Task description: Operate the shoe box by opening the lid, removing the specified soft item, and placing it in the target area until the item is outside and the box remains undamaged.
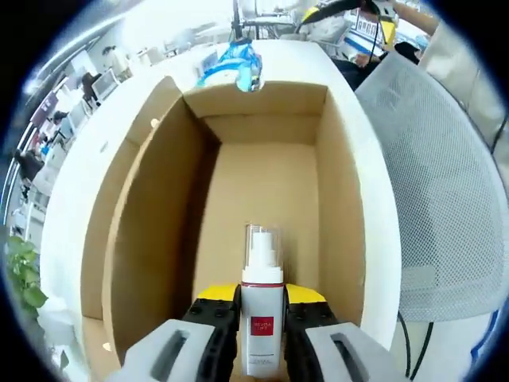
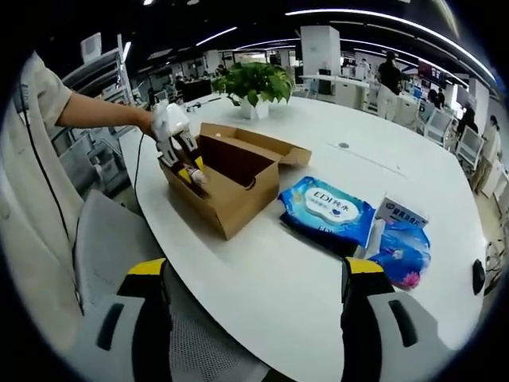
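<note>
1. Left tongs (image 1: 262,334) are clamping a small pump bottle (image 1: 262,318) by its body, just above the floor of the open cardboard box (image 1: 262,183).
2. Right tongs (image 2: 254,318) are hanging wide apart with nothing between them, well apart from the box (image 2: 231,179) on the white bench (image 2: 318,263).
3. Bottle is looking light, rigid and smooth, so probably slippery; a mid-body grip below the pump seems safest.
4. Wipes packs (image 2: 326,211) are lying ahead of the right tongs, beside the box.
</note>
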`<state>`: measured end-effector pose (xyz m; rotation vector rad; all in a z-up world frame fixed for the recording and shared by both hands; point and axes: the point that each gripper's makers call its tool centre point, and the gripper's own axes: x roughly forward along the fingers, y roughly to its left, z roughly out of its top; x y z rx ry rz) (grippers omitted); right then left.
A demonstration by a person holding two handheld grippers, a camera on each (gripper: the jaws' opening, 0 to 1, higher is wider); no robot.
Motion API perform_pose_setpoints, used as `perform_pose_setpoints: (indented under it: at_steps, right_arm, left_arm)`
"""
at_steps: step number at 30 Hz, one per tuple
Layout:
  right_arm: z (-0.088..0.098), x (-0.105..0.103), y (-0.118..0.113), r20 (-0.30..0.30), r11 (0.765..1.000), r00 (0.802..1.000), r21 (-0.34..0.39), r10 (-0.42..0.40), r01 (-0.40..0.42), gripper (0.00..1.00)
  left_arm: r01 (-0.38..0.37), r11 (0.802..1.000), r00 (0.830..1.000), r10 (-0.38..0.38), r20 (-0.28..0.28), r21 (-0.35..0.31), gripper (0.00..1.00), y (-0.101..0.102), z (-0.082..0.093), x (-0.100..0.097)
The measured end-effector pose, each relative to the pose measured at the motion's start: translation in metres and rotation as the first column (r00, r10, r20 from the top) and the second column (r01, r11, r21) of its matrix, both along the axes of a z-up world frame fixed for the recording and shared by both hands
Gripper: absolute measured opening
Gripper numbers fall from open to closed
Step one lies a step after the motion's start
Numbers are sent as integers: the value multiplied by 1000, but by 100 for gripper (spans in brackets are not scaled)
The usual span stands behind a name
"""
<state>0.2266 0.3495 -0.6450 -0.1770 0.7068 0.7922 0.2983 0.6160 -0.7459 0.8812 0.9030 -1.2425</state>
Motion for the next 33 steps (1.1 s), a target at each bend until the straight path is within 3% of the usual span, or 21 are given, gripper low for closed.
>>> perform_pose_setpoints:
  at_steps: [12,26,33]
  right_arm:
    - [7,5,16,24,999,1000,50,-9,7,71]
    - [12,9,39,32,995,999,100,-29,26,54]
    - [15,10,51,25,990,999,134,-38,34,48]
  left_arm:
    - [21,996,999,-16,52,-90,20,-36,32,0]
    - [45,983,996,-30,84,-179,20,-81,69,-13]
    - [58,972,994,-35,101,-229,20,-101,78,-24]
